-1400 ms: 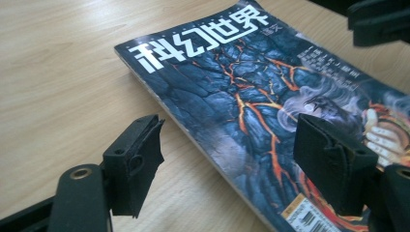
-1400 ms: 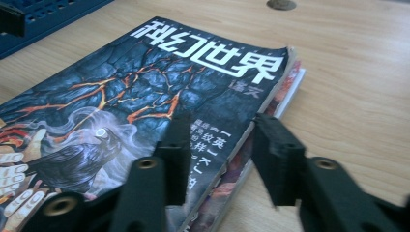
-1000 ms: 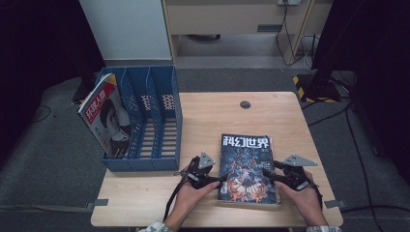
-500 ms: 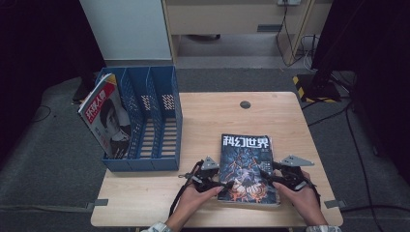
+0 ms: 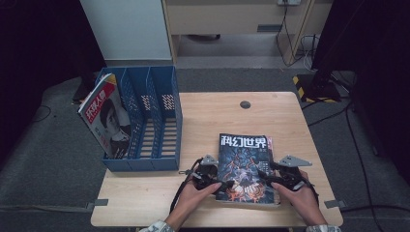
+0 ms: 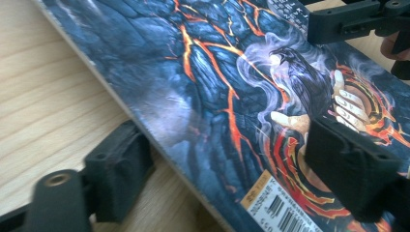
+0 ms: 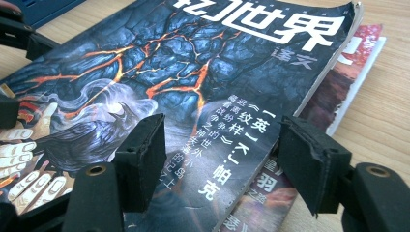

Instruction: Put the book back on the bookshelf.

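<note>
A: In the high view, where is the dark magazine point(image 5: 244, 166)?

B: It lies flat on the wooden table point(image 5: 212, 113), at about 5 o'clock from the table's middle. The blue file rack point(image 5: 150, 121) stands at 9 o'clock and holds a red magazine point(image 5: 104, 118) leaning in its outermost slot. The left gripper point(image 5: 215, 181) is at the magazine's 8 o'clock edge, the right gripper point(image 5: 270, 176) at its 4 o'clock edge. I think the person takes both sides so the thin cover does not bend when it is raised.

A: And the left gripper view?

B: The jaws are apart and straddle the magazine's edge, one on bare wood, one over the cover near the barcode point(image 6: 285, 212). Nothing is clamped.

A: The right gripper view?

B: Here also the jaws stand apart, one above the cover, one beyond its edge. A second magazine point(image 7: 348, 82) lies under the dark one, showing at 3 o'clock. Maybe this is why the grippers come so low, to take the top one alone
</note>
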`<act>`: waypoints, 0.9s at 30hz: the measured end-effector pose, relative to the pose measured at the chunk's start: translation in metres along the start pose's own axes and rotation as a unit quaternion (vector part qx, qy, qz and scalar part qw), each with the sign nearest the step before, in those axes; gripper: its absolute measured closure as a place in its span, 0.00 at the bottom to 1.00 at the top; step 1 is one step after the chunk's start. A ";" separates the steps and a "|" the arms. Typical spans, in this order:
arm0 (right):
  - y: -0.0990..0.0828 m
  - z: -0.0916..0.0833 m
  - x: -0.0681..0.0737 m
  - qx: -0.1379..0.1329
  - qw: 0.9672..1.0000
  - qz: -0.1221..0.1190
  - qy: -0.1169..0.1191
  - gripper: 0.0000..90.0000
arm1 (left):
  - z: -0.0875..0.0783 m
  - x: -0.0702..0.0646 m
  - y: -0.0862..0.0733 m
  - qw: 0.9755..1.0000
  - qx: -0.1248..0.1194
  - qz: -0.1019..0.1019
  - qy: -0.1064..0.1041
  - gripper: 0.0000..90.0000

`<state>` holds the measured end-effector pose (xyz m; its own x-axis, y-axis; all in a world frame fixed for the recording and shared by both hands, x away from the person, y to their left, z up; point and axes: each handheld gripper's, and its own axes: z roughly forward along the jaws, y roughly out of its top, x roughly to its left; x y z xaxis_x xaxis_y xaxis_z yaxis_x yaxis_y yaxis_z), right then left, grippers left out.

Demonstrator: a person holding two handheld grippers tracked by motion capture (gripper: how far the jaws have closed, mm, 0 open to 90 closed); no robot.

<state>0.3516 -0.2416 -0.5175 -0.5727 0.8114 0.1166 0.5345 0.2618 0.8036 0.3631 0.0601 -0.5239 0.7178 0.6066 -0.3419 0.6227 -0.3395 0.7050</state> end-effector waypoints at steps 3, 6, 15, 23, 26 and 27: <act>0.000 0.000 0.001 0.001 1.000 -0.005 0.006 0.39 | -0.006 -0.001 0.000 1.000 0.004 0.009 0.007 0.25; 0.000 -0.001 0.002 0.004 1.000 -0.017 0.010 0.40 | -0.013 -0.003 0.000 1.000 0.010 0.018 0.003 0.32; 0.005 0.000 0.005 0.019 0.999 -0.039 0.011 0.35 | -0.017 0.007 0.002 0.997 0.056 0.030 -0.044 0.32; 0.012 0.012 -0.002 0.019 1.000 -0.018 -0.002 0.21 | -0.018 0.014 0.012 0.998 0.026 0.056 -0.002 0.18; 0.015 0.014 -0.002 0.013 1.000 -0.022 -0.006 0.20 | -0.013 0.019 0.018 0.999 0.008 0.047 0.014 0.15; 0.017 0.016 -0.003 0.014 1.000 -0.023 -0.007 0.20 | -0.012 0.021 0.020 0.999 0.010 0.046 0.017 0.16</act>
<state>0.3728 -0.2314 -0.5140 -0.5881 0.8056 0.0717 0.5252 0.3129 0.7914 0.3870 0.0740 -0.5094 0.7617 0.5959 -0.2544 0.5608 -0.4096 0.7195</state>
